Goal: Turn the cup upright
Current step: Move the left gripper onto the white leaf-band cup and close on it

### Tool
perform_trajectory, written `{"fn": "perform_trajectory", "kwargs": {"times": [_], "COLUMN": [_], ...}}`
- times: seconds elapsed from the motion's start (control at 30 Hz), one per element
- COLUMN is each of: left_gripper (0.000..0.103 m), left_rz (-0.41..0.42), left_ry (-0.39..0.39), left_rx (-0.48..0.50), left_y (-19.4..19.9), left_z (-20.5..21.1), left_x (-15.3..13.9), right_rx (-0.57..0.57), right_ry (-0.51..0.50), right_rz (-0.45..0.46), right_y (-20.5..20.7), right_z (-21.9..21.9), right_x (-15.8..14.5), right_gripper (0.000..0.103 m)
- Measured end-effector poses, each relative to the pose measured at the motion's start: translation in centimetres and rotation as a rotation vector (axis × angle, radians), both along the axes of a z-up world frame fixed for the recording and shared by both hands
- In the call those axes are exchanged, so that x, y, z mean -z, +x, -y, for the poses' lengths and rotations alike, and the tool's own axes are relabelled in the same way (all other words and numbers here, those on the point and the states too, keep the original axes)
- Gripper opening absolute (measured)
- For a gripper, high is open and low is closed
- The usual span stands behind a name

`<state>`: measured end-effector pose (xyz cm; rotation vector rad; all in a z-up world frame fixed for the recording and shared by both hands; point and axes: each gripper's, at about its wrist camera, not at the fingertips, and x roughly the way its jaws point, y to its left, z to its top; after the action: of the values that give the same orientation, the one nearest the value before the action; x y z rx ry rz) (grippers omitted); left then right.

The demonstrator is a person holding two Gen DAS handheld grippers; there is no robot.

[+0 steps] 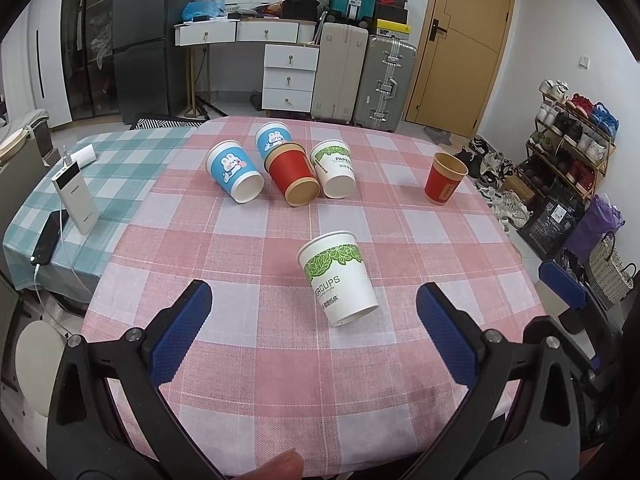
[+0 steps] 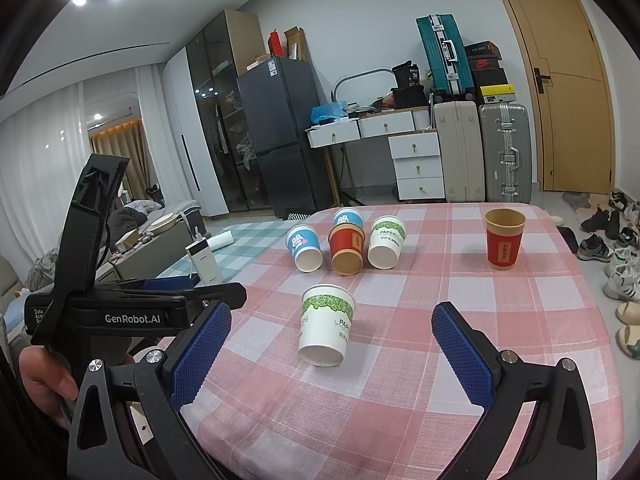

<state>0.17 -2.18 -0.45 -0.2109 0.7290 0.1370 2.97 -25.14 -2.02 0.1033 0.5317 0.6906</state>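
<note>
A white paper cup with green leaves lies on its side on the pink checked tablecloth, its base toward me; it also shows in the right wrist view. My left gripper is open and empty, just short of this cup. My right gripper is open and empty, with the cup ahead between its fingers. Further back lie a blue rabbit cup, a second blue cup, a red cup and another white leaf cup, all on their sides. A red cup stands upright at the right.
A white power bank and a phone with a cable lie on the green checked cloth at the left. The table's right edge drops to a floor with shoes and a shoe rack. The left gripper's body shows in the right wrist view.
</note>
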Motion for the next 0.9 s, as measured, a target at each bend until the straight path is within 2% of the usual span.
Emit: {"fn": "perform_trajectory", "kwargs": {"times": [0.27, 0.43, 0.87, 0.9], "left_gripper": [0.102, 0.102, 0.102, 0.099], "left_rz": [-0.035, -0.058, -0.246, -0.256], "left_ry": [-0.010, -0.052, -0.084, -0.092], "left_rx": [0.001, 0.025, 0.040, 0.040], "left_y": [1.2, 3.3, 13.7, 14.3], "left_z": [0.0, -0.1, 1.3, 1.2], "left_x": [1.4, 3.0, 9.7, 10.1], "right_rx": [0.030, 0.052, 0.068, 0.067], "right_ry": [-0.004, 0.001, 0.053, 0.056], "right_rz": [-0.004, -0.044, -0.130, -0.133], "right_y": [1.2, 2.9, 7.5, 7.7], "right_z": [0.7, 1.6, 3.7, 3.7], "right_x": [1.1, 2.9, 6.2, 6.3], "right_gripper": [0.102, 0.102, 0.102, 0.102]}}
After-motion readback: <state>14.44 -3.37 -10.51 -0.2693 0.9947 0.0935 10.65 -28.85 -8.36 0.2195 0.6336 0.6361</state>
